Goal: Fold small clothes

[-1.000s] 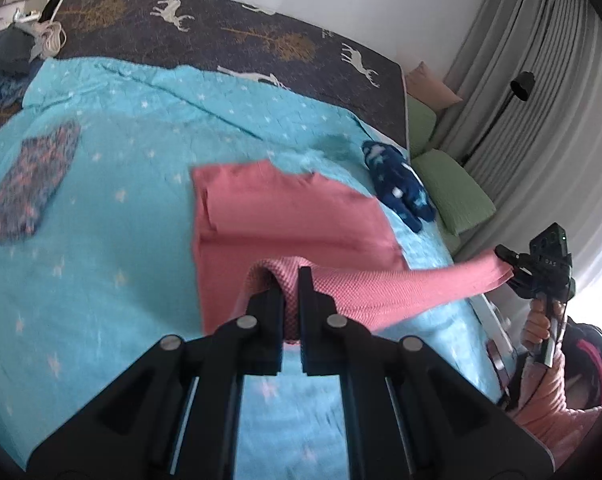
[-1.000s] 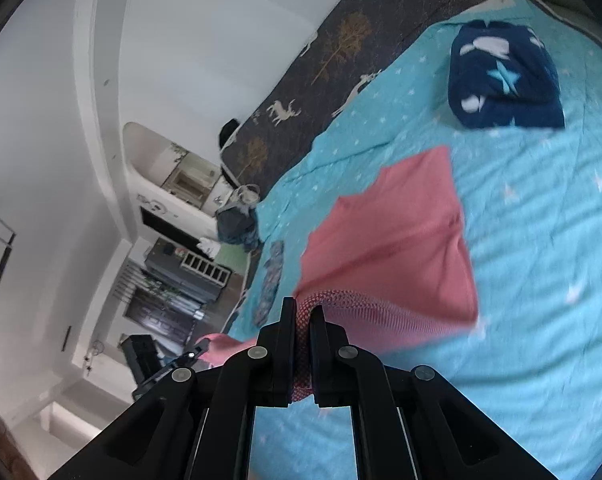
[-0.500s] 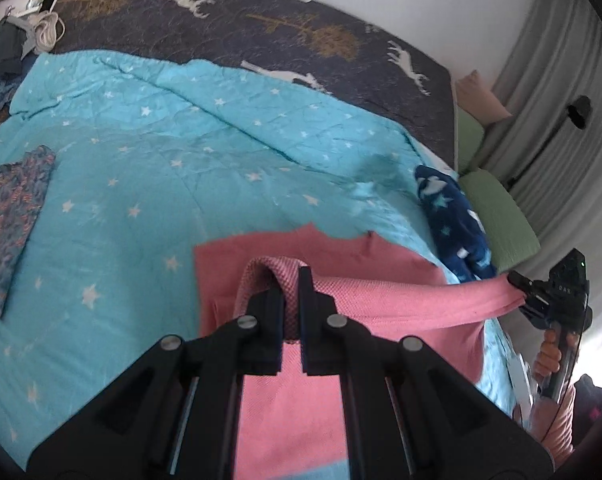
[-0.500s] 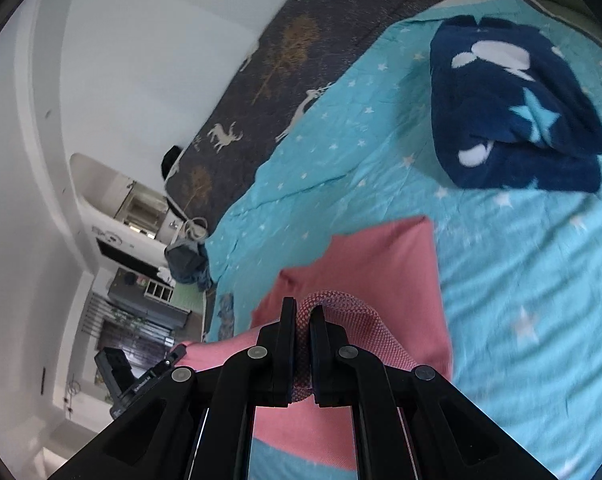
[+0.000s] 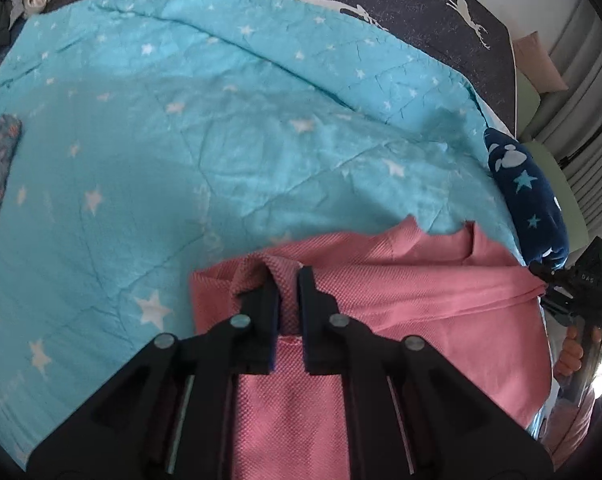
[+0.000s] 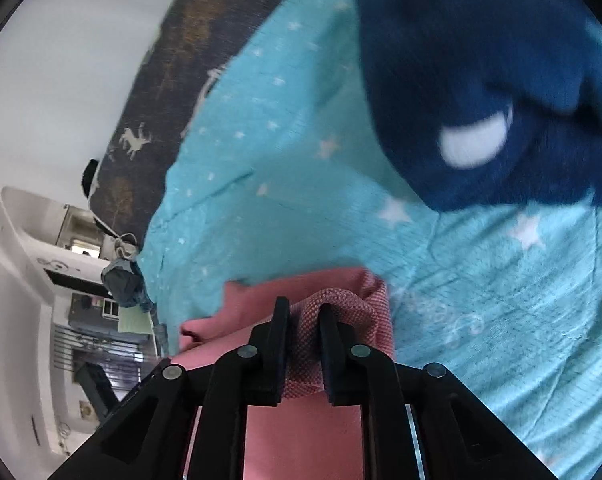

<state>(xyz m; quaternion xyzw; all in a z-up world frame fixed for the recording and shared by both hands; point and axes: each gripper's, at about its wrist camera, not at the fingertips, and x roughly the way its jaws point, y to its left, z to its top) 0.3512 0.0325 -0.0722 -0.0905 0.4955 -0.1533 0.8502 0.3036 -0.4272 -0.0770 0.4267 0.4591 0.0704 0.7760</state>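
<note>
I am seeing both grippers, left gripper (image 5: 287,280) and right gripper (image 6: 304,312), just loosening on the pink garment (image 5: 401,304), cloth between the jaws; the navy fleece (image 6: 481,80) beside it is blurred.

The left gripper (image 5: 287,280) points steeply down, its black fingers (image 5: 261,308) reaching toward twelve o'clock. Its jaws have just been opening, pink cloth between them, and a narrow gap shows. The right gripper (image 6: 304,312) has likewise just been opening, cloth bunched in its gap. At three o'clock in the left view, a hand (image 5: 573,354) grips its handle, probably loosely.
</note>
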